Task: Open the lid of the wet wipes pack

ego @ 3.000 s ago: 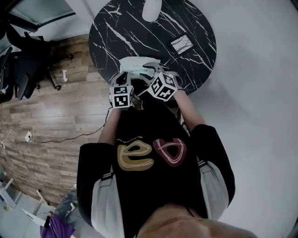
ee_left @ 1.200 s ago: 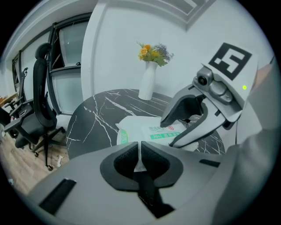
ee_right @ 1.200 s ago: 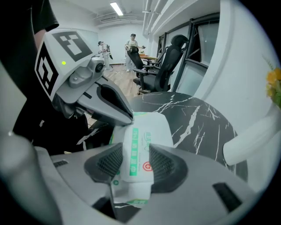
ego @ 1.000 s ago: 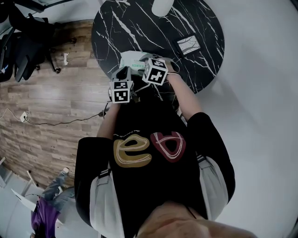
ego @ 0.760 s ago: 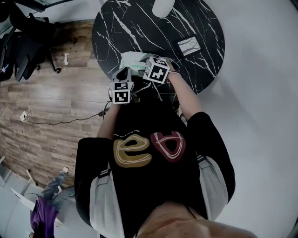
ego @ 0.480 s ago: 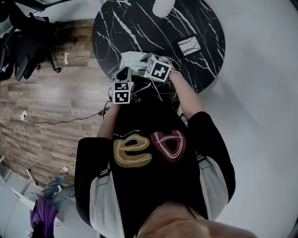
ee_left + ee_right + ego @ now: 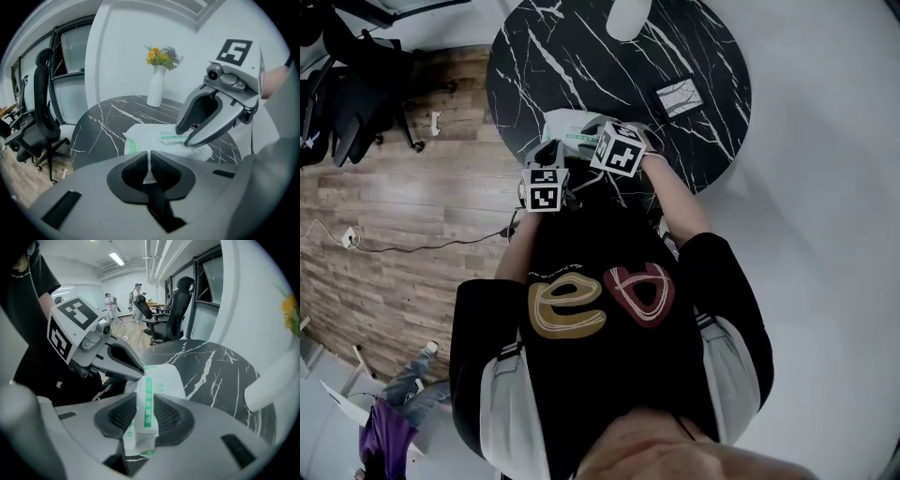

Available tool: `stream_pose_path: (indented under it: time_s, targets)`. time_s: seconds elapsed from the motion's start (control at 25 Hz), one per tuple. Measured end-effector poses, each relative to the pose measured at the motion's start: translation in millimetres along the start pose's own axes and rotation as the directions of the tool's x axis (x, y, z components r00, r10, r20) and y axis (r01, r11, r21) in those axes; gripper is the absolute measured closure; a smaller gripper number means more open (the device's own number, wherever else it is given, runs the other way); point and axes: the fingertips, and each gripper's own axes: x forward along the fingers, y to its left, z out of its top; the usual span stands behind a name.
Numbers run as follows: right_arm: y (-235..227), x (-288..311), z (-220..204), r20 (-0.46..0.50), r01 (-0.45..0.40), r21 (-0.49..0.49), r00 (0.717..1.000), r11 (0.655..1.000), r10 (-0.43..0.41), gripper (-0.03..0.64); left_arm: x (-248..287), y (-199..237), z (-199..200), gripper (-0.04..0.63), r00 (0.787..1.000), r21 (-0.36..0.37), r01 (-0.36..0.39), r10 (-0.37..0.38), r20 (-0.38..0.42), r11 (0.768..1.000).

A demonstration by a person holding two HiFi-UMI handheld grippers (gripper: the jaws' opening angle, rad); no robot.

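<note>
Pinching soft, light wipes pack [image 7: 145, 136] by its edge in left hand-held gripper [image 7: 149, 163] — closing right hand-held gripper [image 7: 143, 417] on its floppy lid [image 7: 147, 392].

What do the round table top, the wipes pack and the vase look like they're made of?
Table top: black marble or a marble-look slab, white veins, slight sheen.
Wet wipes pack: soft white plastic film; it creases and folds.
Vase: probably glazed white ceramic, smooth; can't be sure.
</note>
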Motion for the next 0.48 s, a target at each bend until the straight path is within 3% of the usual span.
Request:
stream_pose_path:
  time_s: [0.48]
  targets:
    - [-1.0, -8.7, 4.4, 0.028, 0.015, 0.004, 0.999, 1.000, -0.015, 0.552, 5.0, 0.7, -2.2, 0.568, 1.000, 0.036, -0.001, 0.001, 0.007, 0.999]
